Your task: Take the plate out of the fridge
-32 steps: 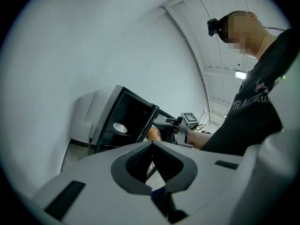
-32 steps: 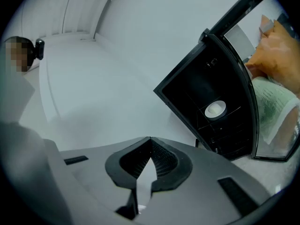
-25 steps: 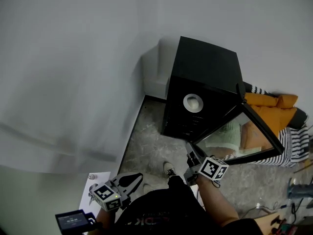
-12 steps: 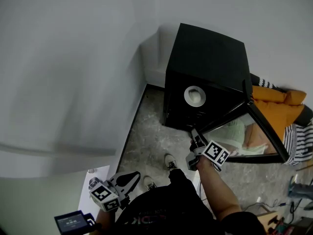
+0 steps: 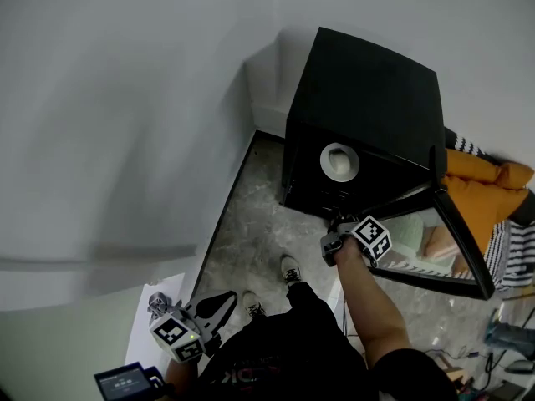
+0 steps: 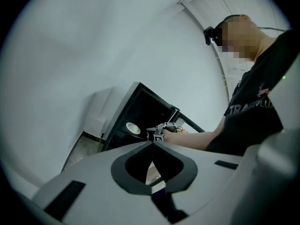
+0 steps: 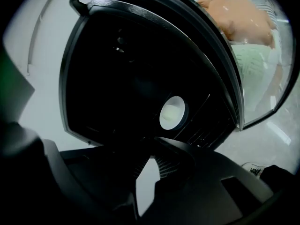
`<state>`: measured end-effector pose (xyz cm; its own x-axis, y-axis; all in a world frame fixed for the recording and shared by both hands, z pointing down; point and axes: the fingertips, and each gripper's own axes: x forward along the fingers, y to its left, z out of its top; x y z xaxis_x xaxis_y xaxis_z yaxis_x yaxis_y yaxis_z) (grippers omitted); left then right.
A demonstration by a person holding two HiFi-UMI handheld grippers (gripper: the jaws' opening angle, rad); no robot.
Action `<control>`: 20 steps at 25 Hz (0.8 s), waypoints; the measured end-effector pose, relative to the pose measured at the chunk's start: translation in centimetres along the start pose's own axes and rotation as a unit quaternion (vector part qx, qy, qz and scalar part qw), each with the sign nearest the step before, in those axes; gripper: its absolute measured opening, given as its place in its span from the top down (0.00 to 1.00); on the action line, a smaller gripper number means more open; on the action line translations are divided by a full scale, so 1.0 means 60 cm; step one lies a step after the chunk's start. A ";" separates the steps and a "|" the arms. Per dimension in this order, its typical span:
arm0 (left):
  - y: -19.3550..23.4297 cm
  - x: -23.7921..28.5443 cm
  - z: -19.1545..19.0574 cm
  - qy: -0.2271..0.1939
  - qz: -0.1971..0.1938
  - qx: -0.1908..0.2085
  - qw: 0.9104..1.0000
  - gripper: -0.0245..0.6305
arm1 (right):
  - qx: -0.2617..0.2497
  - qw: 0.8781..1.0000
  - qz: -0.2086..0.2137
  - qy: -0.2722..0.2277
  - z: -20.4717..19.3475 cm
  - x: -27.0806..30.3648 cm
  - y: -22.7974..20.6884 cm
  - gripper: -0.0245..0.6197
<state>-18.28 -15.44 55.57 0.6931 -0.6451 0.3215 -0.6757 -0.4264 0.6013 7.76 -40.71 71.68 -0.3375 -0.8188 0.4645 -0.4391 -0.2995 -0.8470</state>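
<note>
A black mini fridge (image 5: 359, 98) stands on the floor with its door (image 5: 435, 245) swung open to the right. A round white plate (image 5: 339, 162) lies on a shelf inside; it also shows as the plate (image 7: 172, 112) in the right gripper view and the plate (image 6: 133, 128) in the left gripper view. My right gripper (image 5: 333, 224) is shut and empty, just in front of the fridge opening and below the plate, pointing at it. My left gripper (image 5: 224, 302) is shut on nothing, low at the left, well away from the fridge.
An orange cloth (image 5: 485, 195) and striped fabric (image 5: 510, 253) lie right of the door. The person's shoes (image 5: 290, 270) stand on the stone floor before the fridge. White paper (image 5: 150, 328) lies at the lower left. White walls close in behind and to the left.
My right gripper has moved forward and down to the fridge opening, rolling as it went. My left gripper has drifted a little to the left.
</note>
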 end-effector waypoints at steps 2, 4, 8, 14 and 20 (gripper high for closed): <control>0.004 0.006 0.005 -0.002 0.007 -0.001 1.000 0.96 | 0.017 1.000 -0.012 -0.005 0.011 0.025 -0.018 0.95; 0.007 0.009 0.009 -0.002 0.013 0.002 1.000 0.96 | 0.035 0.999 -0.022 -0.012 0.021 0.049 -0.038 0.90; 0.011 0.012 0.010 0.004 0.027 -0.015 1.000 0.96 | 0.093 0.993 -0.063 -0.027 0.034 0.076 -0.060 0.87; 0.014 0.030 0.018 0.005 0.043 -0.026 0.999 0.96 | 0.137 0.985 -0.094 -0.054 0.067 0.115 -0.088 0.87; 0.018 0.041 0.016 0.013 0.055 -0.045 0.997 0.96 | 0.137 0.977 -0.141 -0.078 0.101 0.140 -0.138 0.87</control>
<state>-17.52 -18.12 56.30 0.6226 -0.6680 0.4076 -0.7238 -0.2936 0.6245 13.62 -48.10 81.06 -0.0944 -0.7425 0.6632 -0.2495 -0.6272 -0.7378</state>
